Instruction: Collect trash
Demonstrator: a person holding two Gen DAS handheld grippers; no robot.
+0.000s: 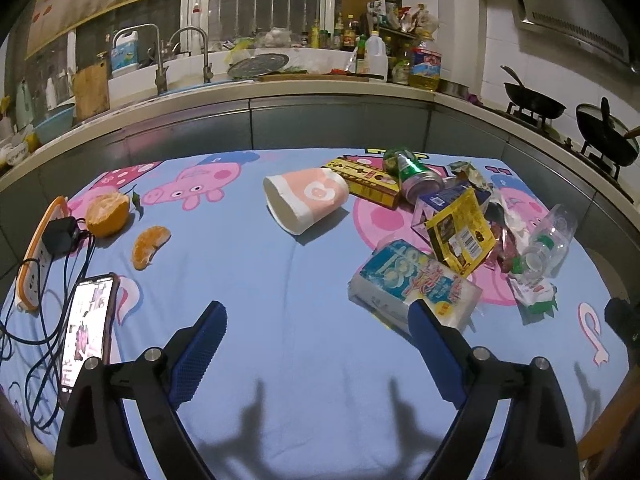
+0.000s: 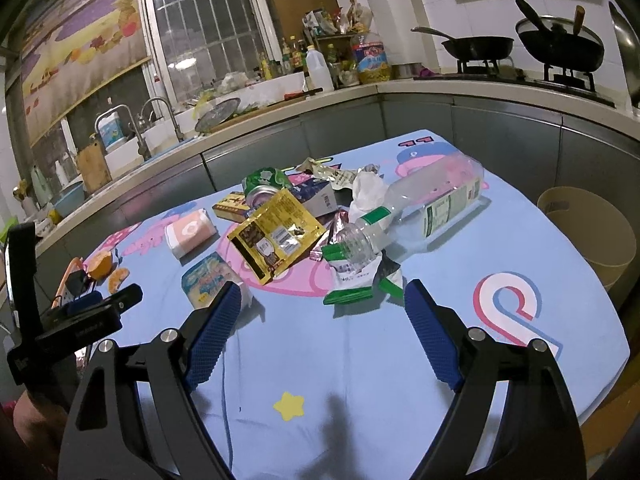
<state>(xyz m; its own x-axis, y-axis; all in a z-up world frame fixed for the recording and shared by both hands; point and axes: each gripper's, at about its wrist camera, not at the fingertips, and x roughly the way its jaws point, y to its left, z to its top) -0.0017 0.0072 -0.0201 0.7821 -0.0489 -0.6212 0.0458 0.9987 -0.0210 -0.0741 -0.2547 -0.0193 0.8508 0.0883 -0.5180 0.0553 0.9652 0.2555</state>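
A heap of trash lies on the blue cartoon tablecloth [image 1: 288, 280]: a clear plastic bottle [image 2: 416, 212], a yellow foil packet [image 2: 276, 232], a green-and-white wrapper [image 2: 352, 280], a green can [image 1: 416, 176], a yellow box [image 1: 368, 178], a tissue pack [image 1: 416, 284] and a pink paper cup [image 1: 306, 196] on its side. My left gripper [image 1: 316, 312] is open and empty, low over the cloth; its right finger sits beside the tissue pack. My right gripper [image 2: 324, 300] is open and empty, just short of the green-and-white wrapper.
A tan bin [image 2: 592, 232] stands off the table's right edge. At the left lie orange pieces [image 1: 108, 212], a power strip [image 1: 36, 260] with cables and a lit phone [image 1: 86, 324]. A kitchen counter with sink [image 1: 180, 80] and woks [image 1: 532, 100] runs behind.
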